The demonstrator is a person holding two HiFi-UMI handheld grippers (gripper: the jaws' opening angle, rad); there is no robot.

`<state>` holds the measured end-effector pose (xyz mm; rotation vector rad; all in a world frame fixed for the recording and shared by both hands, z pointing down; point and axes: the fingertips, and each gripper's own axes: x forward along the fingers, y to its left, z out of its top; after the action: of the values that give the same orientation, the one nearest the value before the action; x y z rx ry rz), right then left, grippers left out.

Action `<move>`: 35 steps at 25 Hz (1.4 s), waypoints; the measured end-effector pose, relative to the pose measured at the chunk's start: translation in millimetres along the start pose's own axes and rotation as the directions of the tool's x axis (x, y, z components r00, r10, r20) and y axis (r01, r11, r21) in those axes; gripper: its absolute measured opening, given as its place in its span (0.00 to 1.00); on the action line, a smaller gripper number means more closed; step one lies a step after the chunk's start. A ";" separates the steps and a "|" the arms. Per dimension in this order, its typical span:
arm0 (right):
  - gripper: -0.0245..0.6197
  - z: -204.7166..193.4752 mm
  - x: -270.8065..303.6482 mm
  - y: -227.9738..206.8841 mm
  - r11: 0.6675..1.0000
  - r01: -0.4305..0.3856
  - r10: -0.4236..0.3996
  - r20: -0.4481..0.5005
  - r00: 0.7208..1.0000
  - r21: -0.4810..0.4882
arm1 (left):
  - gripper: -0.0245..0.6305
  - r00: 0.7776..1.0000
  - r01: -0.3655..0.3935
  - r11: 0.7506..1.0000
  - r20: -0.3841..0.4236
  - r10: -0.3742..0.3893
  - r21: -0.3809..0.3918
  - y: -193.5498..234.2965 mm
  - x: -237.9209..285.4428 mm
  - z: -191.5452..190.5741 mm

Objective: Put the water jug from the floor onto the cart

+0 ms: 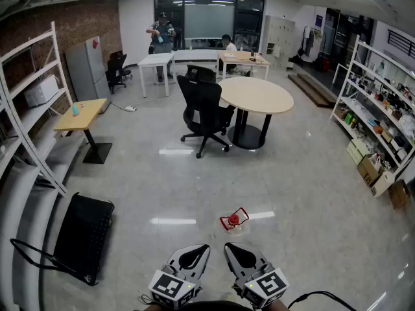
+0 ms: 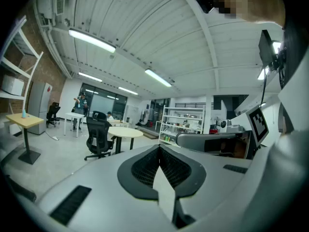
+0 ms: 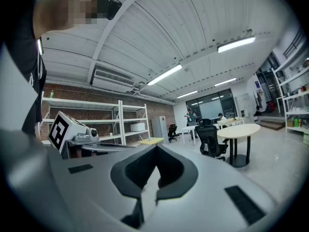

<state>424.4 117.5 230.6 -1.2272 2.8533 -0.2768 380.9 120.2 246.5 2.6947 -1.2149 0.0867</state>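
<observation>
The left hand-held gripper and the right hand-held gripper sit side by side at the bottom of the head view, held low and close to the person, tips angled slightly towards each other. In the left gripper view and the right gripper view alike, the two grey jaws meet along a closed seam with nothing between them, so both are pinched together and empty. The small clear plastic water jug with a red cap and red handle rests on the glossy grey floor just ahead of the right hand-held gripper and touches neither tool; whether it stands upright or leans cannot be told. The black flat cart with a thin looped black handle lies well apart from the jug to the left, beside a white metal shelving frame. Farther off stand a black office chair and a round beige tabletop on a black pedestal, with two people at the white tables at the far end of the room.
</observation>
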 end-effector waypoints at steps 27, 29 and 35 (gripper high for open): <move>0.04 6.7 -20.6 -9.4 0.999 0.039 -0.038 0.047 0.998 -0.033 | 0.04 0.999 0.039 0.999 -0.009 -0.039 -0.007 -21.7 9.4 -2.2; 0.04 8.2 -25.3 -16.5 0.998 0.055 -0.053 0.053 0.997 -0.032 | 0.04 0.999 0.029 1.000 -0.033 -0.029 -0.007 -21.8 12.4 -6.1; 0.04 4.0 -42.3 -51.4 0.995 0.094 -0.092 0.060 0.994 -0.036 | 0.04 0.998 0.009 1.000 -0.061 -0.009 -0.001 -29.8 38.9 -10.7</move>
<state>490.8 112.8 233.4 -1.3539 2.7701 -0.1854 429.2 112.9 257.8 2.6763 -1.1849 0.1654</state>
